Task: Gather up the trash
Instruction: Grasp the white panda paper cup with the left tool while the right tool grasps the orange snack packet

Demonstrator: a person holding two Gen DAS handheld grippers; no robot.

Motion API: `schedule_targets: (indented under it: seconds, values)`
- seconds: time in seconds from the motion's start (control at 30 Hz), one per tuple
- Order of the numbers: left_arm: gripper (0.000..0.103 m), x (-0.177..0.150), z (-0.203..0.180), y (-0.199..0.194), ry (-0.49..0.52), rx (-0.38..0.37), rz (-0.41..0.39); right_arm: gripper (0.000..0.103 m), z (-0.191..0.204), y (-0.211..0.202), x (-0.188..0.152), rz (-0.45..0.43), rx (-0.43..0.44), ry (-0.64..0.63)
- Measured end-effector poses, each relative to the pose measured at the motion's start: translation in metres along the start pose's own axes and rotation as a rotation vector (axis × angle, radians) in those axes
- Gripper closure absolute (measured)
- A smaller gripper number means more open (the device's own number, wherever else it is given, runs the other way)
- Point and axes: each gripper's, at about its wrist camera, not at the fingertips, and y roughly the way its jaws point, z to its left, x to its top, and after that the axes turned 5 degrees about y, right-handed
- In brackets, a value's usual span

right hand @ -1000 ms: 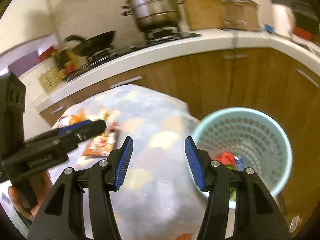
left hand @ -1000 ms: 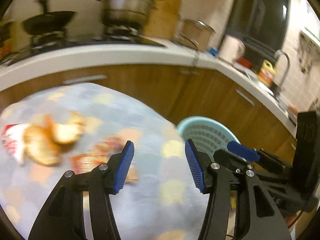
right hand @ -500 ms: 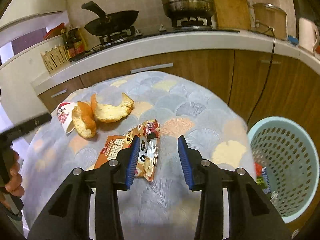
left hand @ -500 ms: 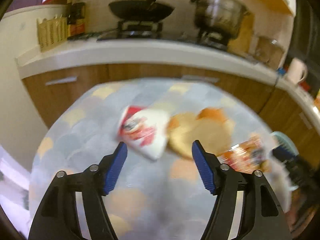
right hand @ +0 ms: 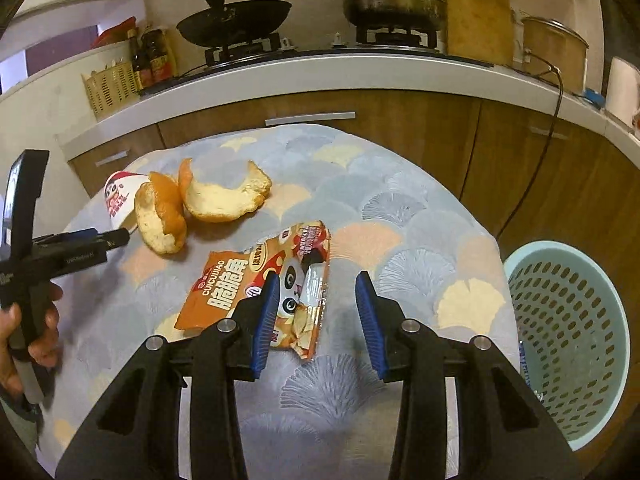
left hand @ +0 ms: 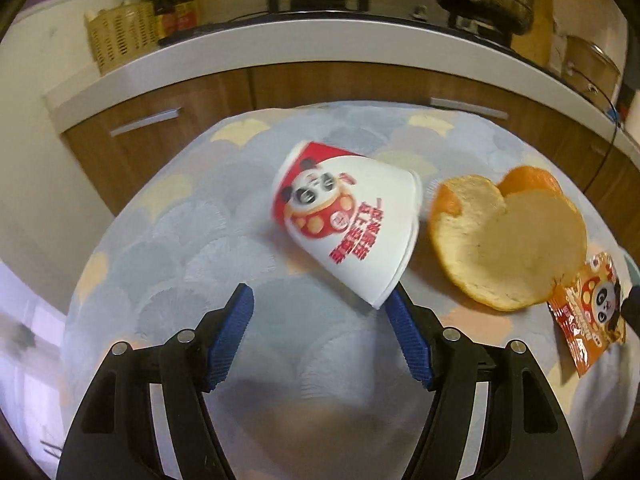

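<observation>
A white paper cup (left hand: 352, 220) with a red panda print lies on its side on the round table (left hand: 168, 240). My left gripper (left hand: 320, 304) is open just short of it, its right fingertip under the cup's rim. Orange peels (left hand: 508, 240) lie right of the cup, and also show in the right wrist view (right hand: 216, 200). An orange snack wrapper (right hand: 260, 280) lies in front of my open right gripper (right hand: 316, 284), its lower right end between the fingers. The cup (right hand: 120, 200) and the left gripper (right hand: 116, 236) show at the left.
A light blue perforated trash basket (right hand: 572, 340) stands on the floor right of the table, with some trash inside. A kitchen counter (right hand: 320, 68) with a wok, a steel pot and a cutting board runs behind the table. A black cable hangs down the cabinet front.
My left gripper swung left from the basket and moved up to the paper cup. My right gripper swung left from the basket and came down over the snack wrapper.
</observation>
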Motion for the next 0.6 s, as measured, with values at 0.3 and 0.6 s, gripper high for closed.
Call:
schedule_targets:
  seconds: [0.3,0.6]
  values:
    - [0.035,-0.004,0.040,-0.021,-0.098,-0.164,-0.034,0.067,-0.007,0.001,0.001,0.012,0.026,0.046]
    - [0.031,0.018,0.050,0.013,-0.275,-0.220,-0.002,0.067,-0.005,0.000,0.000,0.011,0.026,0.035]
